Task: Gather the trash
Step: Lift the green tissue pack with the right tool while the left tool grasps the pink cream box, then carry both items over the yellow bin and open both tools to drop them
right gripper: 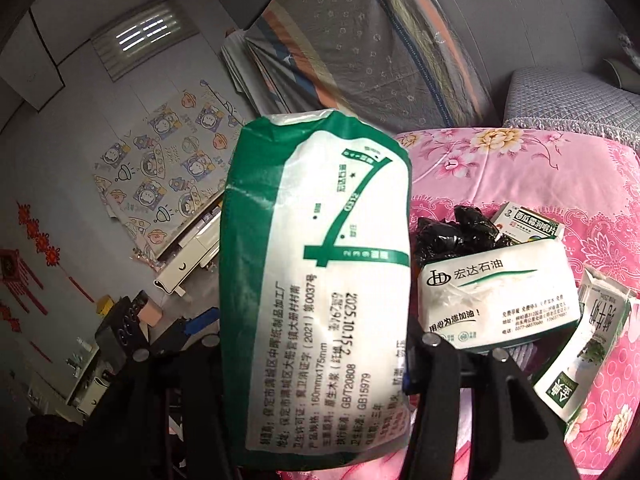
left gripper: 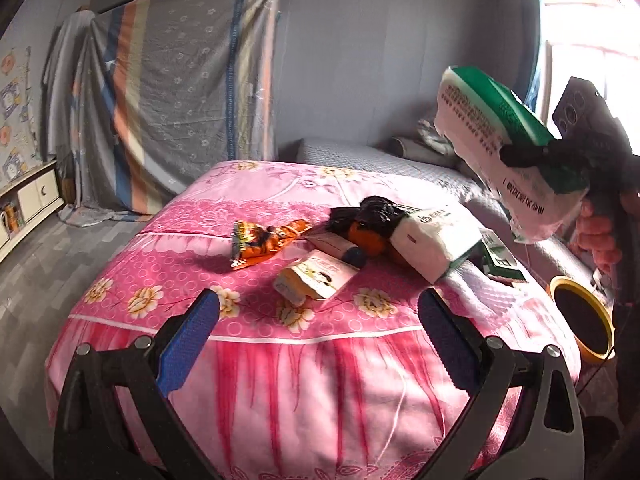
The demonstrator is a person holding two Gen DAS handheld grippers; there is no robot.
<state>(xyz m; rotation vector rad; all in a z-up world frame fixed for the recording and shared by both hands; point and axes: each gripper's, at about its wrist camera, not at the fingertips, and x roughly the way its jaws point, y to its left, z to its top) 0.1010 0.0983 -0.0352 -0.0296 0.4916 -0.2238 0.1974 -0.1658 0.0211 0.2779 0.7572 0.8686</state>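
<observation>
My right gripper (right gripper: 316,336) is shut on a green and white tissue pack (right gripper: 320,280) and holds it in the air above the pink floral bedspread (right gripper: 520,168). In the left wrist view that held tissue pack (left gripper: 492,128) hangs at the upper right in the right gripper (left gripper: 536,160). My left gripper (left gripper: 320,304) stands open near the bed's front edge, with nothing between its blue pads (left gripper: 192,340). On the bedspread (left gripper: 160,264) lie an orange snack wrapper (left gripper: 264,240), a small cream box (left gripper: 316,282), a crumpled black bag (left gripper: 372,212), a second white tissue pack (left gripper: 434,246) and a green carton (left gripper: 500,258).
A yellow bin with a black liner (left gripper: 582,316) stands by the bed's right side, below the held pack. A person's hand (left gripper: 600,232) grips the right tool. A striped sheet (left gripper: 180,100) hangs at the back wall, with a low cabinet (left gripper: 36,196) on the left.
</observation>
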